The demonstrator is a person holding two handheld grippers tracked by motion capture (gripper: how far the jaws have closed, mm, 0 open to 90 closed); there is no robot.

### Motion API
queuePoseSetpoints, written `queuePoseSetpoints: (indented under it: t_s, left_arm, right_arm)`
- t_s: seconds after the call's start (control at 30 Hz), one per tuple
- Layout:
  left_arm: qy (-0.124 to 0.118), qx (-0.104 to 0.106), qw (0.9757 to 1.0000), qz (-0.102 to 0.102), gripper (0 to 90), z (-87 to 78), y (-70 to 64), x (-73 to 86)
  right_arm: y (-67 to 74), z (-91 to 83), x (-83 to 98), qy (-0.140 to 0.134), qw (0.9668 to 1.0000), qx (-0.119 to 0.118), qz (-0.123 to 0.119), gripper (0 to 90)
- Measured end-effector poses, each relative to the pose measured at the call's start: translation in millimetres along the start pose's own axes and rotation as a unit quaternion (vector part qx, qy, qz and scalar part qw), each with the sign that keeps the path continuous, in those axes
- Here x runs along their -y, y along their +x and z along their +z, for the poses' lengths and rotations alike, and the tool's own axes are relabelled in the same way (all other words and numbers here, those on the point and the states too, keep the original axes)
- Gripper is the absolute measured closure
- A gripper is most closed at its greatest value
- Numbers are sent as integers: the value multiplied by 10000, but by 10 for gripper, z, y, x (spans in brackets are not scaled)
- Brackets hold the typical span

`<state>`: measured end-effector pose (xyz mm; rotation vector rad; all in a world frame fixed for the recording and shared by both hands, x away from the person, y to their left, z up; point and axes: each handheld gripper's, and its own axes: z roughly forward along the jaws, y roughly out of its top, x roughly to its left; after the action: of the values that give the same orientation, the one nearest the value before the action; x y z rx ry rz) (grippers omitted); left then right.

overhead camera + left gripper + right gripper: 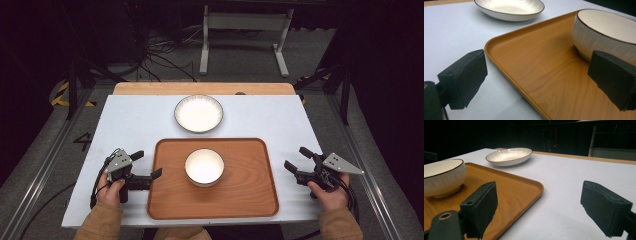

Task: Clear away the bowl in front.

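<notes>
A wooden tray [250, 200] lies in the middle of the white table [135, 120]. A white bowl [204, 167] with a dark rim stands on it. A shallow white dish [198, 113] sits beyond the tray. My left gripper [147, 163] is open at the tray's left rim. In the left gripper view, my left gripper [539, 77] has one jaw over the table and the other over the tray [536, 65], close to the bowl [604, 35]. My right gripper [295, 157] stands open just right of the tray, nothing between its jaws [541, 205].
A wooden strip [200, 88] runs along the table's far edge. Behind it a white desk frame [245, 30] and loose cables [160, 55] are on the floor. Metal rails [45, 165] flank the table on both sides.
</notes>
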<state>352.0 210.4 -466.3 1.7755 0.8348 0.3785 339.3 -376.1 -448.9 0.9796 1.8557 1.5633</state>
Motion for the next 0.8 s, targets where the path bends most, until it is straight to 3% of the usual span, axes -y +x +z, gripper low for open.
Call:
queuePoseSetpoints:
  t_s: [0.17, 0.8]
  left_arm:
    - [-80, -47, 10000, -10, 33, -17, -7, 14]
    - [-1, -211, 9998, -22, 33, 4, -25, 7]
  right_arm:
    - [1, 6, 8, 25, 10000, 3, -22, 150]
    - [15, 29, 27, 118, 9999, -7, -61, 146]
